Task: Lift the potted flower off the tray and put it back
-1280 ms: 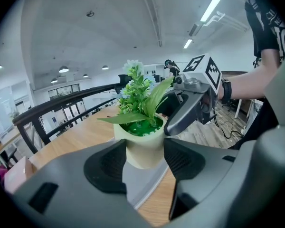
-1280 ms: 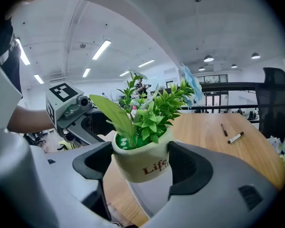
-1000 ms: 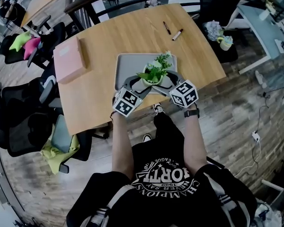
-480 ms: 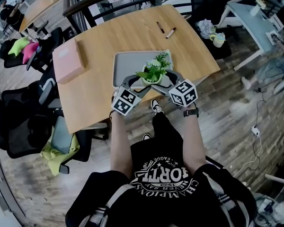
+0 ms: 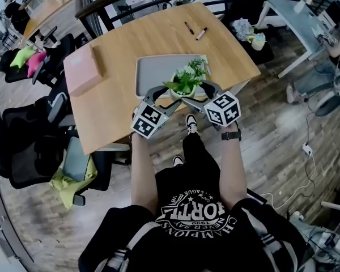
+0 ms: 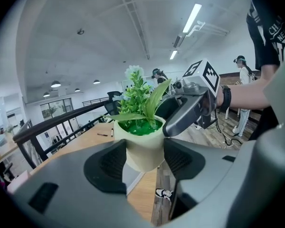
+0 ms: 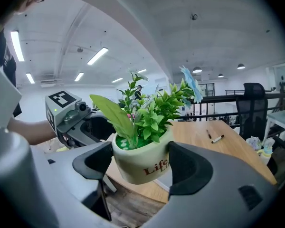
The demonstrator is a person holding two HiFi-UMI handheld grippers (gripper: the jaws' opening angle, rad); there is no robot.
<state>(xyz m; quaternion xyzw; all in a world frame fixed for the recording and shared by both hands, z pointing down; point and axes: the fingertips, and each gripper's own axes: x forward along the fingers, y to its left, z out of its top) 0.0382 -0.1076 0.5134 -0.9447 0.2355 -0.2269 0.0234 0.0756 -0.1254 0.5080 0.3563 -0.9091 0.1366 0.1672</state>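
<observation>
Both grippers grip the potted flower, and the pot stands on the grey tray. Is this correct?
No. The left gripper and the right gripper grip the potted flower, but it is lifted off the grey tray; the right gripper view shows its underside free.

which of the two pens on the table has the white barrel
The marker, the right one in the head view: white barrel with a dark end. The pen to its left is dark all along.

You wear a black, white-lettered T-shirt (image 5: 195, 177) and a black watch (image 5: 230, 135). Your left hand-held gripper (image 6: 145, 159) and right hand-held gripper (image 7: 140, 163) are grey.
</observation>
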